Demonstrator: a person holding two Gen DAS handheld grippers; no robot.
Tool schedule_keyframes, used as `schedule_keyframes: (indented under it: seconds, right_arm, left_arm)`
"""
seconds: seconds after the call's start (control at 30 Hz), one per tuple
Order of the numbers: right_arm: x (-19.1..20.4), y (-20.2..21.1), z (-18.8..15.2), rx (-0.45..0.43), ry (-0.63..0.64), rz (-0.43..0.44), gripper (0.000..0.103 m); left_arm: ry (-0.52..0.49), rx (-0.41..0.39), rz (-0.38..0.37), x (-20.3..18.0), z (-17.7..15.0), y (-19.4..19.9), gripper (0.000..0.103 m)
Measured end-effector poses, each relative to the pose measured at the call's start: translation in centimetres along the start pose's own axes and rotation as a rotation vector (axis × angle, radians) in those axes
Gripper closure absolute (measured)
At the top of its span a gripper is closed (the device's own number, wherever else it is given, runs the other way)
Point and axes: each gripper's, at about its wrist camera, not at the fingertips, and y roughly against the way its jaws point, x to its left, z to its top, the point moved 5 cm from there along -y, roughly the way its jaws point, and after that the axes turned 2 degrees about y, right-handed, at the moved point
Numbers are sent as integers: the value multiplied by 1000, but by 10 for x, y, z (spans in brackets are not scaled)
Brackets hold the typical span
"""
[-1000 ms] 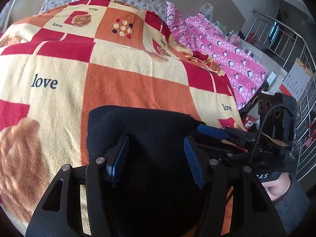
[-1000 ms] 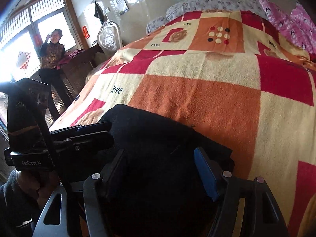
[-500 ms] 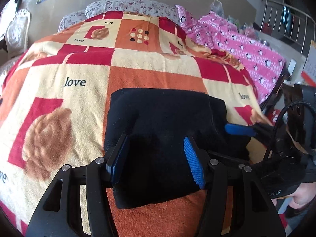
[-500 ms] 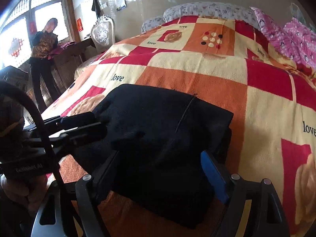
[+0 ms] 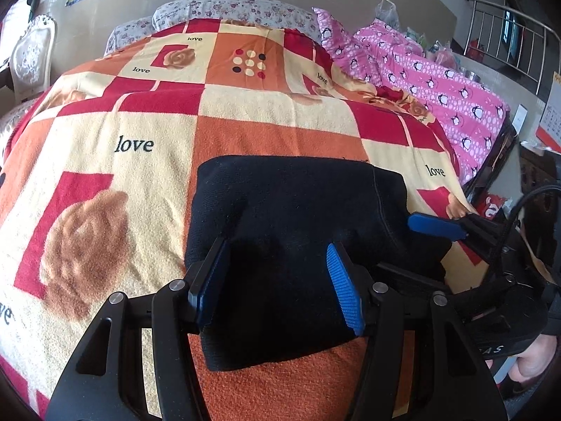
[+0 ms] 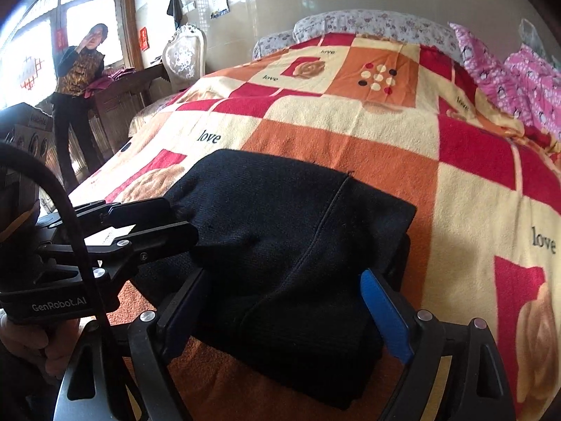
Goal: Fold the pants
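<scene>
The black pants [image 5: 298, 224] were seen lying folded into a thick, roughly square bundle on the bed, on the orange patch of the checked blanket [image 5: 147, 147] at its near edge. The left tongs [image 5: 277, 286] were held spread wide over the near part of the bundle, the blue pads [image 5: 345, 291] standing apart with nothing pinched between them. In the right wrist view the right tongs [image 6: 280, 310] were likewise held spread, one pad on either side of the bundle's near right corner, and no cloth was gripped. The left tongs [image 6: 154, 221] were caught there from the side, at the left edge of the pants; whether the cloth was touched could not be told. A seam [image 6: 326, 221] was seen running across the top layer. A pink penguin-print quilt [image 5: 438, 84] was heaped along the right side of the bed, floral pillows [image 5: 231, 10] lay at the far end, and a woman [image 6: 79, 80] was standing by the window at far left, beside a white chair [image 6: 184, 56].
</scene>
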Motion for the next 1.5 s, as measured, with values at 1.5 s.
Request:
schedule_keyframes:
  seconds: [1.5]
  right_arm:
    - [-11,23,57,-79,44,94,26]
  left_arm:
    - [266,-98,-143,42,8,18,45]
